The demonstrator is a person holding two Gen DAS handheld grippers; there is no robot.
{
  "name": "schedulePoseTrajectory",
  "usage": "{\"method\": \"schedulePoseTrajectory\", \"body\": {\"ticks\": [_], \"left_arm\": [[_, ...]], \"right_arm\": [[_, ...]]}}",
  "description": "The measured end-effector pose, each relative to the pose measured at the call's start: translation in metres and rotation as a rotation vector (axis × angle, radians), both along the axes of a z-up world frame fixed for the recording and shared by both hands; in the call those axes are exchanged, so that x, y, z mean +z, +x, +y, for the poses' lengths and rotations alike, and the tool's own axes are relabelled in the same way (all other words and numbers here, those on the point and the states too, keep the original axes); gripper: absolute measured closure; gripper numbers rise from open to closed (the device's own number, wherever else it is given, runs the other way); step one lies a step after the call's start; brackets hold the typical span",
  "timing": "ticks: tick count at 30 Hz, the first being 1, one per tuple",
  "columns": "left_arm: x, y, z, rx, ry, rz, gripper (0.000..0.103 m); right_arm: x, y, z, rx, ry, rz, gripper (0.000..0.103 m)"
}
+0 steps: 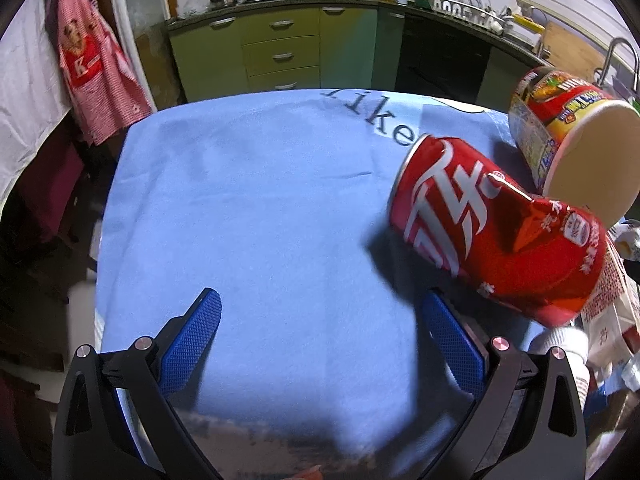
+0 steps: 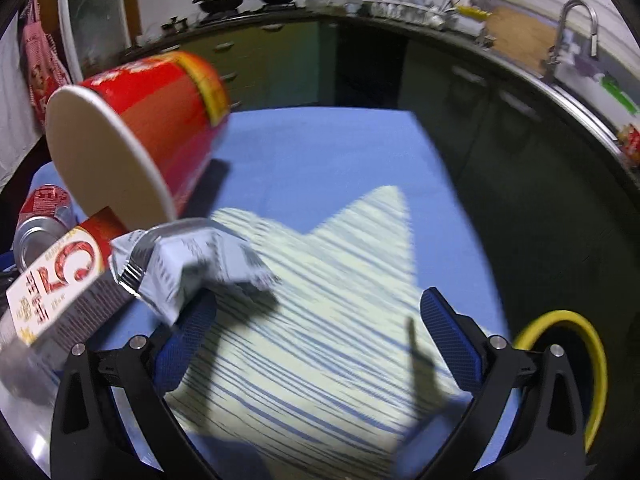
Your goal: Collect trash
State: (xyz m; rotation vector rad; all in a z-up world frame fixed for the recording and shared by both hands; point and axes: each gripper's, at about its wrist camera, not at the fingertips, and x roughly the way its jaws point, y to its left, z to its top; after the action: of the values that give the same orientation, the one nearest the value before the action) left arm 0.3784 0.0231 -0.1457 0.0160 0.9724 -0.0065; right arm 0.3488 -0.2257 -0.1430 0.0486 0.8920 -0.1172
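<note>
A dented red cola can (image 1: 500, 228) lies on its side on the blue tablecloth (image 1: 260, 208), just right of and beyond my open, empty left gripper (image 1: 320, 320). A red instant-noodle cup (image 1: 576, 136) lies tipped behind it. In the right wrist view the same cup (image 2: 136, 128) lies at the left, with a crumpled white wrapper (image 2: 192, 264) touching my left finger (image 2: 192, 332), a red-and-white carton (image 2: 60, 280) and a can (image 2: 40, 216). My right gripper (image 2: 320, 320) is open and empty.
A yellow-rimmed bin (image 2: 576, 364) sits below the table's right edge. More cartons and a white bottle (image 1: 568, 344) lie at the right of the left wrist view. Green kitchen cabinets (image 1: 280, 52) and a sink counter (image 2: 560, 64) stand beyond the table.
</note>
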Motion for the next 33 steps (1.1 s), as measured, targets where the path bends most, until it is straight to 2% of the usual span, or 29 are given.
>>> {"method": "schedulePoseTrajectory", "body": {"ticks": [5, 11, 17, 19, 22, 25, 27, 33], "left_arm": [[0.01, -0.022, 0.016, 0.038, -0.03, -0.022, 0.004], [0.042, -0.052, 0.027, 0.048, -0.032, -0.092, 0.004], [0.09, -0.109, 0.032, 0.076, -0.049, -0.16, 0.004], [0.109, -0.142, 0.024, 0.039, -0.071, -0.198, 0.004], [0.13, -0.189, 0.009, -0.004, -0.062, -0.248, 0.004], [0.144, -0.231, -0.009, -0.038, -0.041, -0.283, 0.004], [0.152, -0.257, -0.016, -0.043, -0.044, -0.296, 0.004], [0.169, -0.307, -0.027, -0.02, -0.035, -0.339, 0.004]], "right_arm": [[-0.006, -0.019, -0.011, 0.042, 0.064, 0.043, 0.006], [0.008, -0.053, -0.012, 0.042, 0.094, -0.014, 0.006], [0.047, -0.122, -0.014, 0.037, 0.123, -0.134, 0.006], [0.062, -0.147, -0.006, 0.044, 0.1, -0.161, 0.006], [0.088, -0.194, 0.008, 0.054, 0.045, -0.227, 0.006], [0.107, -0.234, 0.021, 0.065, 0.003, -0.303, 0.006], [0.116, -0.258, 0.027, 0.07, 0.01, -0.351, 0.006], [0.131, -0.294, 0.034, 0.062, 0.007, -0.424, 0.006]]}}
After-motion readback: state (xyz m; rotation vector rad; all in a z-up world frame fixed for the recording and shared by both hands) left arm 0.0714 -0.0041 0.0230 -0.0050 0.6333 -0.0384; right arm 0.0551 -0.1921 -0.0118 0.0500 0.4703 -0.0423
